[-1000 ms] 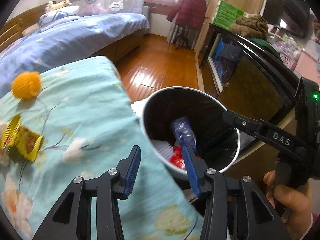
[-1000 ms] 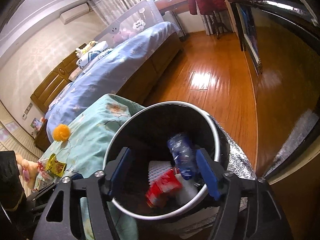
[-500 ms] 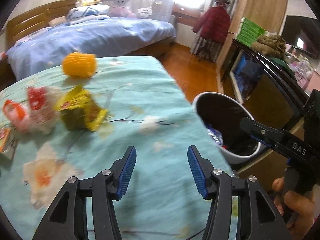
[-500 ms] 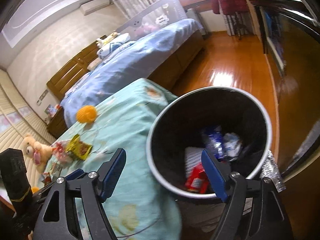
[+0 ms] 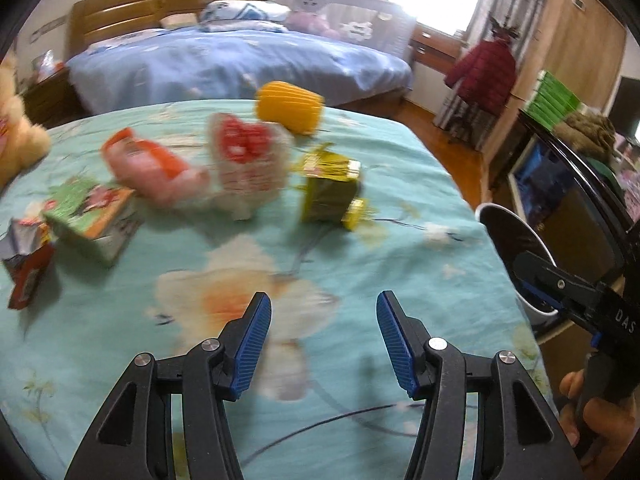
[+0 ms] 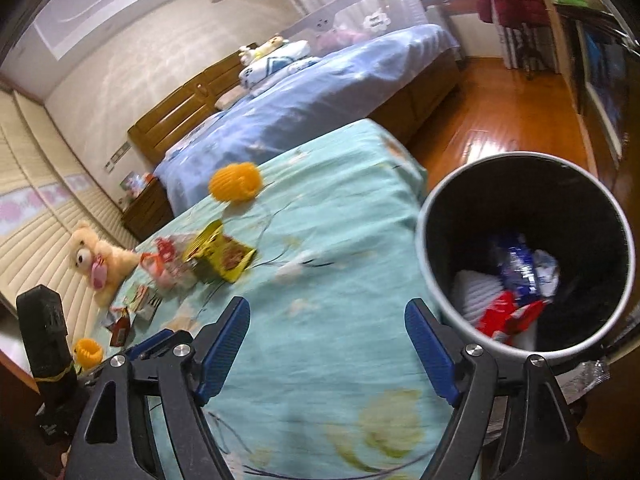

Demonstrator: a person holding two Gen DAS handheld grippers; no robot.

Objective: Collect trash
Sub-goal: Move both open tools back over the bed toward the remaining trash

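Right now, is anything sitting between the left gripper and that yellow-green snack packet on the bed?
Nothing visible does. The left gripper is open over bare floral bedspread, and the yellow-green packet lies ahead with only cloth between. The other wrappers sit off to its left.

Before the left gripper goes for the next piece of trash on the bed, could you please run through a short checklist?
1. Left gripper open and empty: ok.
2. Right gripper open and empty: ok.
3. Trash left on the green bedspread: ok, the yellow packet lies nearest, ahead of the left gripper.
4. Packet apart from the white and red wrapper: ok, a gap shows.
5. Bin open with room: ok, wrappers only at the bottom.
6. Sharp view of the packet: not ok, blurred.
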